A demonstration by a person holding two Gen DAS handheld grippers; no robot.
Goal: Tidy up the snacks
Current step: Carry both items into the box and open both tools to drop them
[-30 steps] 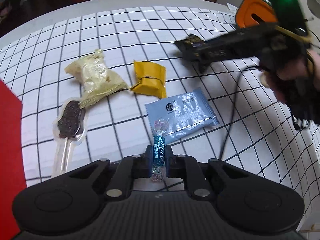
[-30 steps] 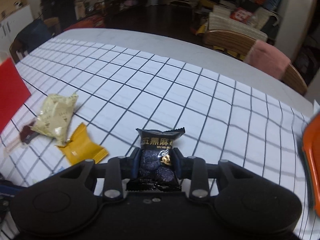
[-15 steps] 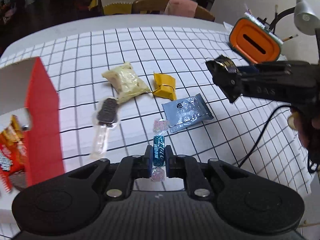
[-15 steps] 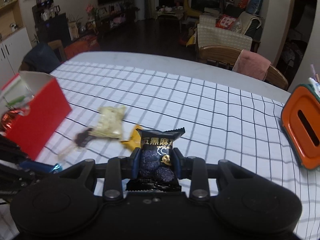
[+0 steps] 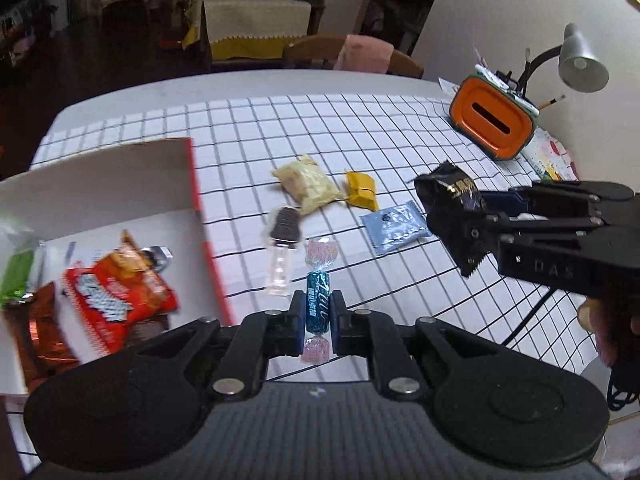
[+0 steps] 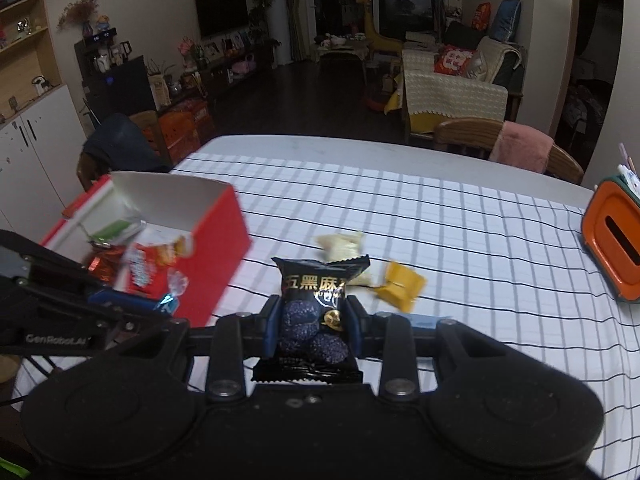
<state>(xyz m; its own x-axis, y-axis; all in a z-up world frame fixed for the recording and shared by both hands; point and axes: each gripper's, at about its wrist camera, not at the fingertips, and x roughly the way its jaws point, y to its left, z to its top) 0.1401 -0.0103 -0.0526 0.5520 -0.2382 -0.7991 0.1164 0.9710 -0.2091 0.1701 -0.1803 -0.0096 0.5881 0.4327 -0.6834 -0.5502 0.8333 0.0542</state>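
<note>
My left gripper (image 5: 318, 312) is shut on a small blue twist-wrapped candy (image 5: 318, 306), held above the table beside the red snack box (image 5: 196, 216). The right gripper (image 6: 314, 322) is shut on a black snack packet (image 6: 316, 300); from the left wrist view that packet (image 5: 452, 204) hangs at the right. The box (image 6: 216, 240) holds several red and orange packets. On the checked cloth lie a pale yellow packet (image 5: 306, 182), a yellow packet (image 5: 360, 190), a grey-blue packet (image 5: 394, 228) and a dark lollipop in clear wrap (image 5: 286, 226).
An orange tissue holder (image 5: 494, 126) and a desk lamp (image 5: 580, 64) stand at the table's far right. A wooden chair with a pink cloth (image 6: 520, 150) is behind the table. A black cable (image 5: 532, 316) runs over the cloth at the right.
Both grippers have risen and moved left toward the red box, each still holding its snack. The open box with its packets has come into view.
</note>
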